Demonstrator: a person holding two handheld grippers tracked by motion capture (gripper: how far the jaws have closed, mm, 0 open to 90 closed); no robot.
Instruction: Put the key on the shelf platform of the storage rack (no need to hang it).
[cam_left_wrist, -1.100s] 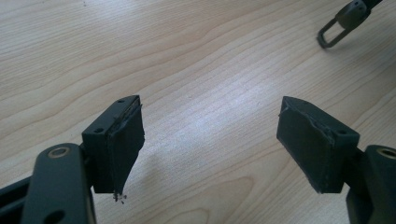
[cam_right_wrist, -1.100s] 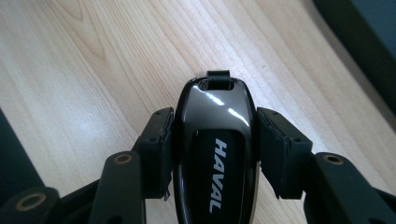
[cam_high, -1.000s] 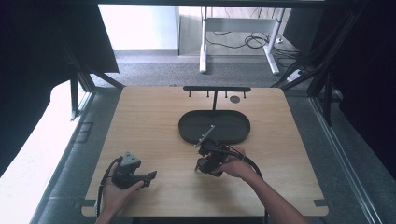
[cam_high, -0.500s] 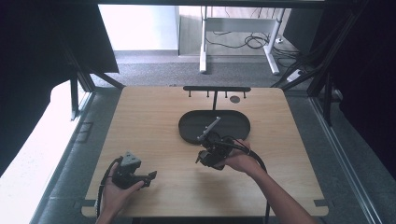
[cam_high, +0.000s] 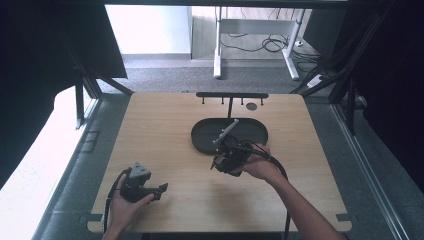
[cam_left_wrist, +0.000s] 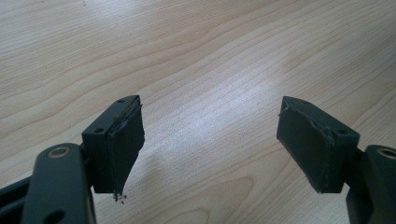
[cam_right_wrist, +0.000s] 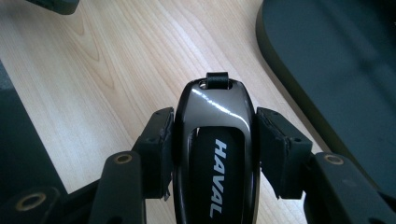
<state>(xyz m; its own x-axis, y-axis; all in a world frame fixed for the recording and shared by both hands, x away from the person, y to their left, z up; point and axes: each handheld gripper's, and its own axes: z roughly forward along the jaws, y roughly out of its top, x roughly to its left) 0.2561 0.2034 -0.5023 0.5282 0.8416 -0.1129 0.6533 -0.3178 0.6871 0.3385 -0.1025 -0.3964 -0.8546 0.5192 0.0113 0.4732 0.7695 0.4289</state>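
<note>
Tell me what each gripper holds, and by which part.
The right gripper clamps a black HAVAL key fob by its two long sides, loop end forward. The left gripper holds nothing, jaws apart over bare table.

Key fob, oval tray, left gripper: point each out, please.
key fob (cam_right_wrist: 215, 140): right gripper view, glossy top face above the HAVAL lettering.
oval tray (cam_high: 202, 136): high view, bare left floor.
left gripper (cam_left_wrist: 210, 140): left gripper view, midway between its open jaws.

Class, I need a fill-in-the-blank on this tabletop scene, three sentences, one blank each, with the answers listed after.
1. The word printed on the key fob is ____.
2. The right gripper holds the fob, while the left gripper has jaws that are ____.
3. The dark oval tray lies on a table made of ____.

Answers: HAVAL; open; wood
</note>
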